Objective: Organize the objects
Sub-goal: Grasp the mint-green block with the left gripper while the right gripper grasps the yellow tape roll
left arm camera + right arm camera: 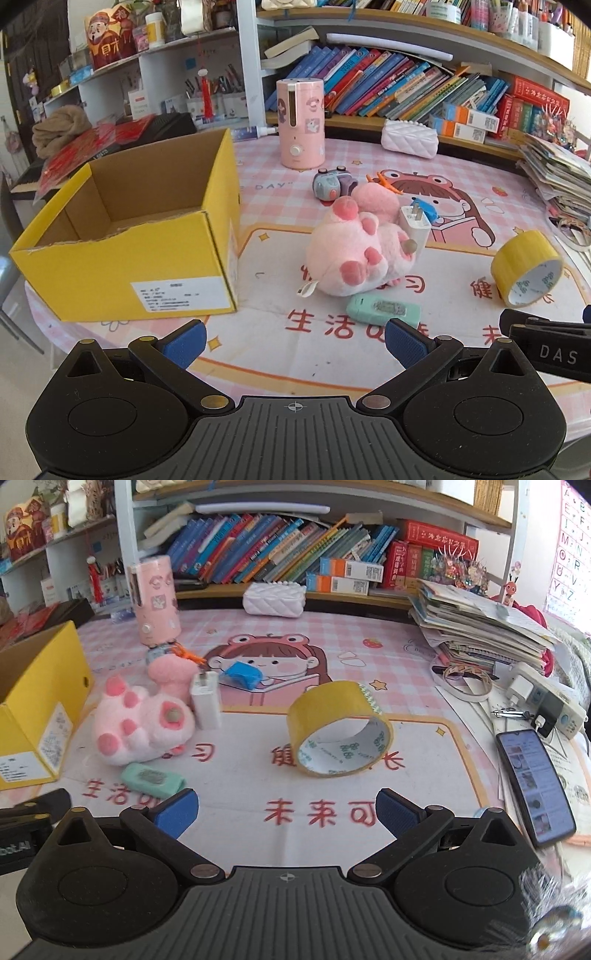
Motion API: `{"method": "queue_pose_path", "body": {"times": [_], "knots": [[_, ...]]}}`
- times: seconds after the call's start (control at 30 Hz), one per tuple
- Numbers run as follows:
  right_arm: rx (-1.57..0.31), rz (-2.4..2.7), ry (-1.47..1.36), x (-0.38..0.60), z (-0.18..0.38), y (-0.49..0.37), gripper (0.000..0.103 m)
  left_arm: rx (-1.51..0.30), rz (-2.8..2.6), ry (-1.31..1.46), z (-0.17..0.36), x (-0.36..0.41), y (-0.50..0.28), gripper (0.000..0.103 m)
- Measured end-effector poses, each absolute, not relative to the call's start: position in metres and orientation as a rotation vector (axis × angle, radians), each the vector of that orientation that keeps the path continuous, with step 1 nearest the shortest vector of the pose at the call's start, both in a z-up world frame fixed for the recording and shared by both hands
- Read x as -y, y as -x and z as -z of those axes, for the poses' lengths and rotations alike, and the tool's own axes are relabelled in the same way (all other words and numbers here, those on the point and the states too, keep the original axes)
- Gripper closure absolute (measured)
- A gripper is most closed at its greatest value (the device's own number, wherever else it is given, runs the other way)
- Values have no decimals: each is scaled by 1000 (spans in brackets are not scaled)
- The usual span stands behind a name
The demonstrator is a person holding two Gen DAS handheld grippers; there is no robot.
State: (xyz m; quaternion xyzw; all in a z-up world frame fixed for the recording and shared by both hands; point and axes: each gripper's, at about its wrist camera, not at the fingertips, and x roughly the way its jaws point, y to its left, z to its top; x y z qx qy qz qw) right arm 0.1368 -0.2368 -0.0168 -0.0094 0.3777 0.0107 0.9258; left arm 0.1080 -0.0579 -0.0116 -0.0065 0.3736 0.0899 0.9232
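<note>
Bookshelves back a pink desk mat (332, 646) strewn with clutter. Left of the left gripper (293, 338), whose jaws gape wide and empty, stands the yellow box (147, 258). Ahead lies the plush pig (354, 254); grabbing it would likely topple the white charger (415, 225) leaning against it. Straight ahead of the equally wide, empty right gripper (286, 810), the tape roll (340, 727) sits on edge and may roll if nudged.

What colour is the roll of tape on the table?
Yellow, with a white inner core printed in green; the roll of tape shows best in the right wrist view.
</note>
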Motion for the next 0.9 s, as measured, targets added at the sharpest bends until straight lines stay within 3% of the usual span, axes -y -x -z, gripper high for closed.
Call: {"method": "queue_pose_path", "body": {"times": [0.9], "knots": [[-758, -73, 12, 275, 30, -196, 2, -776, -225, -7, 13, 88, -136, 0]]}}
